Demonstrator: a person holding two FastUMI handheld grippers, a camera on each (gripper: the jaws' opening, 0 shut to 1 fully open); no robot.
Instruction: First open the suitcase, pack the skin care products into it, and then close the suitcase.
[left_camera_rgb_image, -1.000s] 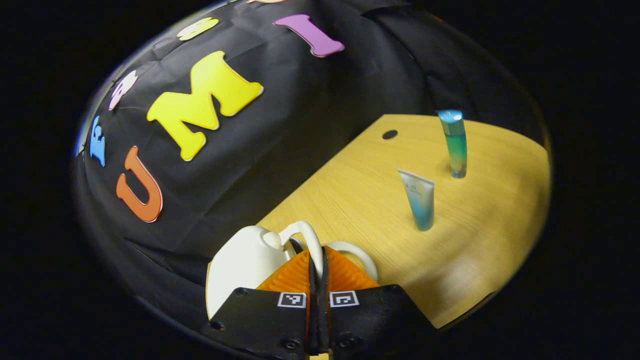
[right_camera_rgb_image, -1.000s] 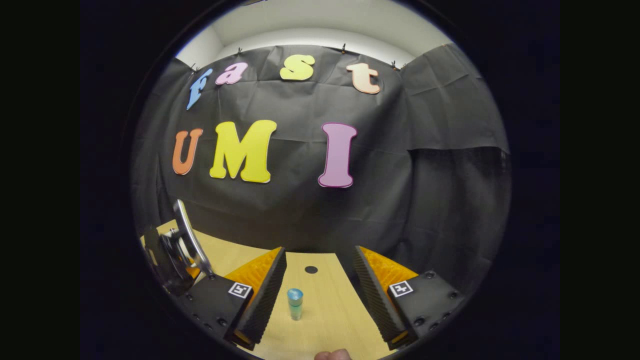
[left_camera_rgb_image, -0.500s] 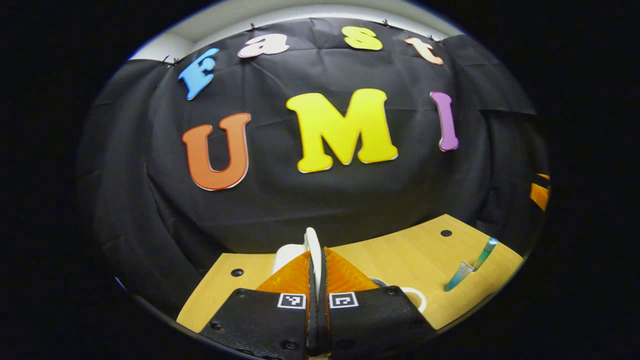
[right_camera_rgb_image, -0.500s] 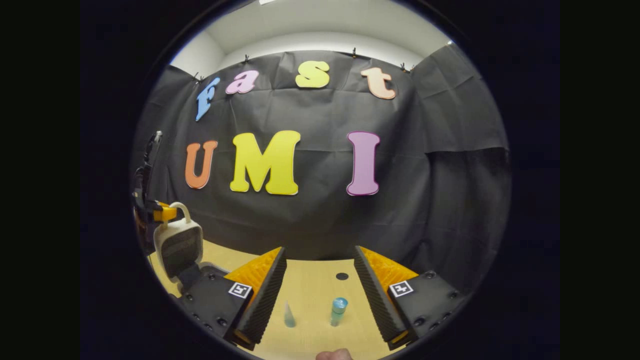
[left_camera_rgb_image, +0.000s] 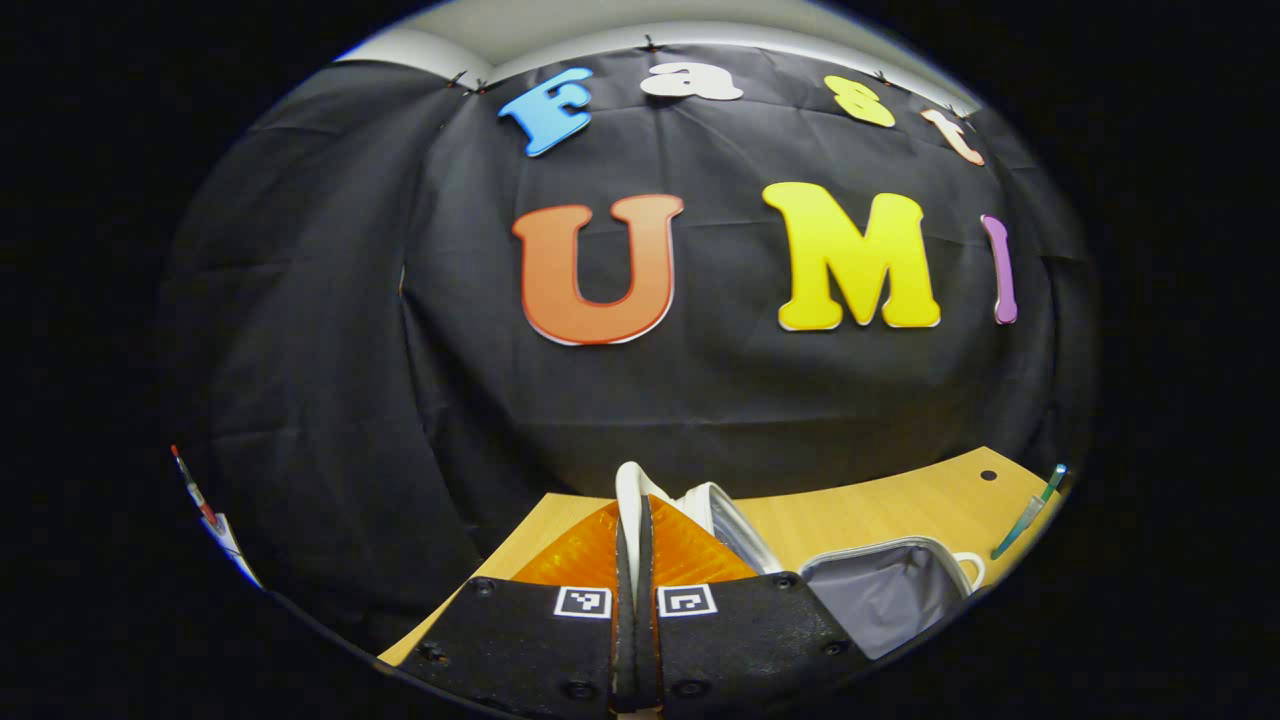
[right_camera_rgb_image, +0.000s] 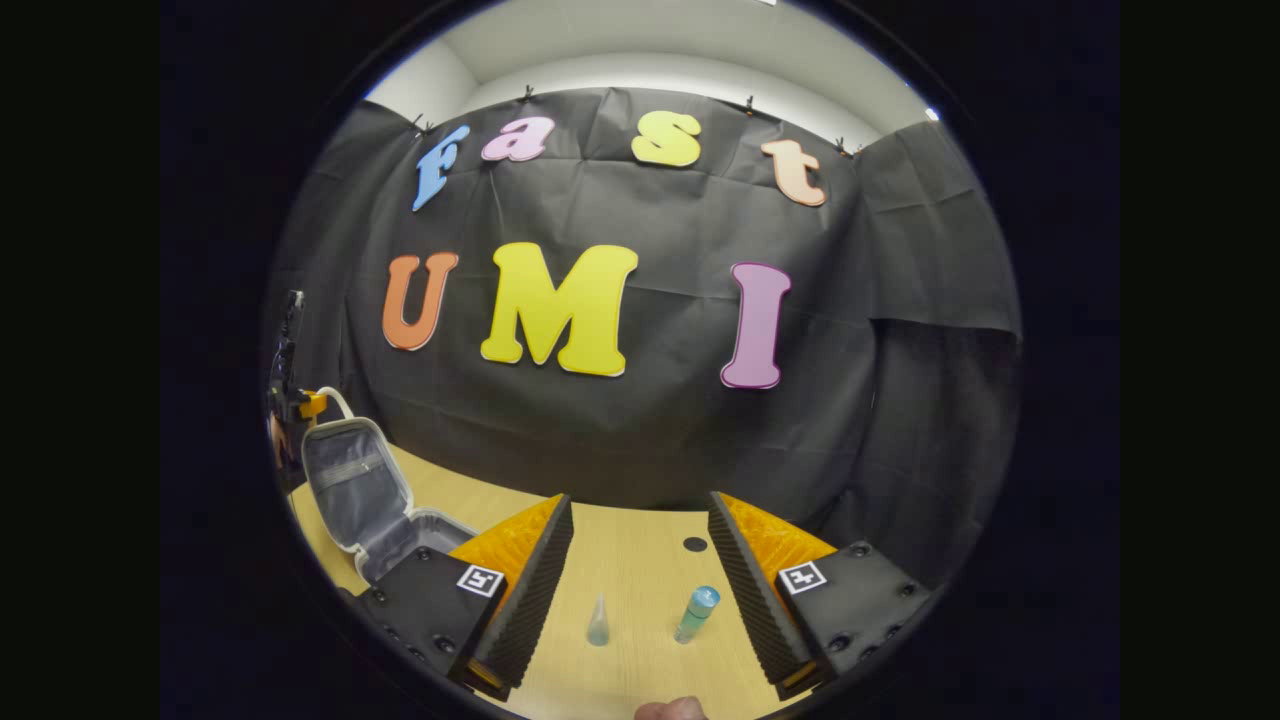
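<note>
The small white suitcase stands open at the table's left, its lid upright and the grey lining showing. My left gripper is shut on the lid's white handle; in the right gripper view it shows at the lid's top. My right gripper hangs open over the table. Ahead of it and between its fingers stand two skin care products, a pale tube and a blue-green tube. The tubes also appear at the far right edge of the left gripper view.
The wooden table runs up to the black cloth wall behind it. A small dark hole lies in the top behind the tubes. A fingertip shows at the bottom edge of the right gripper view.
My left gripper has swung the suitcase lid up from shut to upright, baring the grey lining. The right gripper has shifted a little, bringing both tubes between its fingers.
</note>
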